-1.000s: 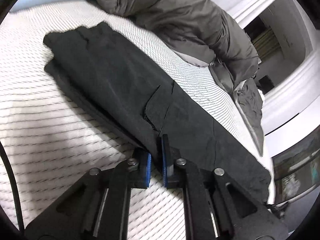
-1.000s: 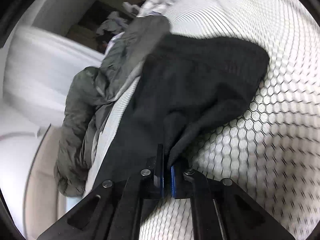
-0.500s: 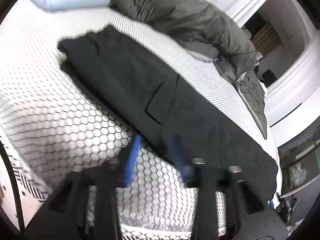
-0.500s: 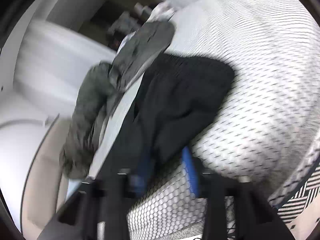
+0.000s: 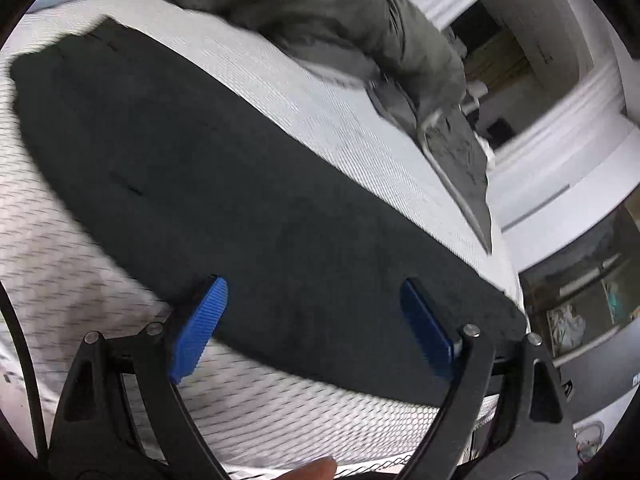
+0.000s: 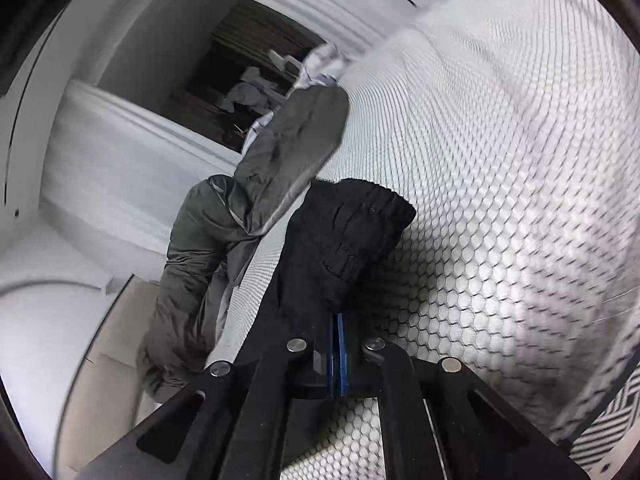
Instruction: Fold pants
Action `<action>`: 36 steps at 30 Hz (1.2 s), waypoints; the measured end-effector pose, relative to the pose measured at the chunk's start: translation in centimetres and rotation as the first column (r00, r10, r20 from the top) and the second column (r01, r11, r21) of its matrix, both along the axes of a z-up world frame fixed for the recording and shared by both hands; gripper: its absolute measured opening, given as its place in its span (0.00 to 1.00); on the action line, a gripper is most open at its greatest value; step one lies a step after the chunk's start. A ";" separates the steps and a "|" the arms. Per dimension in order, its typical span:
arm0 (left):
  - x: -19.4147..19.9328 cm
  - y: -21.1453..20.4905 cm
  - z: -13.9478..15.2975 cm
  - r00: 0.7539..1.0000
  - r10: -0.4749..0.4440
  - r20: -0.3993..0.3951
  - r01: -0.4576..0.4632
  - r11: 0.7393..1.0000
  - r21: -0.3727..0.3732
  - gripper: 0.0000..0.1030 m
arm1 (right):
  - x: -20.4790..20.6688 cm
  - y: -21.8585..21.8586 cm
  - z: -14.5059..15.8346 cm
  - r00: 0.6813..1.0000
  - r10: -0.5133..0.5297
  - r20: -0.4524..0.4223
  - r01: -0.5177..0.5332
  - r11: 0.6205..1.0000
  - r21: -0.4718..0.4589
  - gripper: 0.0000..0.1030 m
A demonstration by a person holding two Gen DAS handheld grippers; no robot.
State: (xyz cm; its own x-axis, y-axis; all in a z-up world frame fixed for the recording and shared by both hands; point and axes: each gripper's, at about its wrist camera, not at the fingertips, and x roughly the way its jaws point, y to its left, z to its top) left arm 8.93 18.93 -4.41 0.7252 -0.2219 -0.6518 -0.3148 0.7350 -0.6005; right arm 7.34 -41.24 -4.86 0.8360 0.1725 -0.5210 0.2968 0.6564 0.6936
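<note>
jaws wide over one pants (image 5: 248,184)

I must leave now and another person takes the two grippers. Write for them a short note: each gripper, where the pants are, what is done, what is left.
Left gripper: open, holding nothing; its jaws have just been opening, wide over the near edge of the pants.
Right gripper: shut on the pants' edge; its jaws have just been closing.
Pants: lying in a long strip on the white mattress, beside a grey blanket.
Done: pants seem folded lengthwise.
Left: probably regrip with the left gripper, then fold the strip end to end.
</note>
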 end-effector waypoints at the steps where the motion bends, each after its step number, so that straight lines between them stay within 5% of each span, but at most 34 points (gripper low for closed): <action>1: 1.0 -1.2 -0.2 1.000 -0.030 -0.007 0.030 0.999 0.015 0.84 | -0.3 -0.2 -0.2 0.999 -0.009 -0.031 0.008 1.000 -0.014 0.01; 5: 3.8 -5.0 -0.9 0.991 -0.135 -0.025 0.136 0.988 0.075 0.84 | 0.5 -1.3 -3.6 0.969 -0.018 -0.246 0.023 1.000 0.017 0.06; 9: 4.6 -7.4 -0.9 0.987 -0.155 -0.039 0.160 0.967 0.200 0.87 | -1.0 -1.0 0.1 0.982 -0.117 -0.150 0.098 0.987 -0.131 0.41; 11: 4.7 -8.0 -1.2 0.986 -0.159 -0.059 0.168 0.956 0.239 0.92 | -0.7 -0.6 2.4 0.995 -0.058 -0.083 0.042 0.984 -0.173 0.56; 13: 5.2 -8.3 -1.6 0.982 -0.176 -0.074 0.189 0.950 0.250 0.96 | 1.5 0.0 4.3 0.996 0.034 -0.085 -0.054 0.968 -0.246 0.76; 14: 5.2 -8.3 -1.6 0.979 -0.187 -0.076 0.201 0.945 0.256 0.99 | 3.3 0.4 5.1 0.989 0.092 -0.112 -0.122 0.946 -0.300 0.77; 16: 5.8 -8.5 -1.7 0.975 -0.209 -0.082 0.224 0.932 0.285 0.99 | 7.1 0.8 5.6 0.972 0.154 -0.180 -0.213 0.900 -0.380 0.78; 23: 6.8 -9.1 -2.3 0.967 -0.230 -0.108 0.254 0.896 0.364 0.99 | 19.2 0.3 1.6 0.855 0.283 -0.436 -0.467 0.785 -0.407 0.76; 24: 6.8 -9.1 -2.4 0.966 -0.231 -0.113 0.256 0.893 0.370 0.99 | 20.2 0.0 0.8 0.841 0.288 -0.458 -0.487 0.772 -0.409 0.66; 25: 6.8 -9.0 -2.5 0.966 -0.232 -0.115 0.258 0.891 0.374 0.99 | 21.2 0.1 0.4 0.831 0.302 -0.467 -0.506 0.759 -0.409 0.43; 26: 6.8 -9.0 -2.5 0.966 -0.231 -0.115 0.258 0.890 0.375 0.99 | 21.8 0.6 0.1 0.816 0.335 -0.472 -0.537 0.742 -0.401 0.36; 28: 6.7 -8.9 -2.5 0.966 -0.231 -0.115 0.258 0.891 0.374 0.99 | 21.7 1.8 0.8 0.823 0.359 -0.440 -0.550 0.694 -0.465 0.09; 30: 6.4 -8.4 -2.6 0.969 -0.224 -0.108 0.248 0.898 0.362 0.99 | 20.6 3.1 2.7 0.855 0.366 -0.367 -0.517 0.657 -0.549 0.08; 32: 6.6 -7.9 -2.6 0.971 -0.217 -0.101 0.239 0.907 0.346 0.99 | 20.4 3.1 4.0 0.881 0.355 -0.313 -0.473 0.662 -0.582 0.08; 35: 6.8 -7.4 -2.6 0.972 -0.212 -0.105 0.236 0.912 0.336 0.99 | 21.7 2.1 2.8 0.879 0.294 -0.375 -0.468 0.677 -0.568 0.09; 36: 6.9 -7.3 -2.6 0.972 -0.209 -0.108 0.233 0.912 0.336 0.99 | 22.3 2.0 2.1 0.865 0.274 -0.420 -0.485 0.670 -0.562 0.19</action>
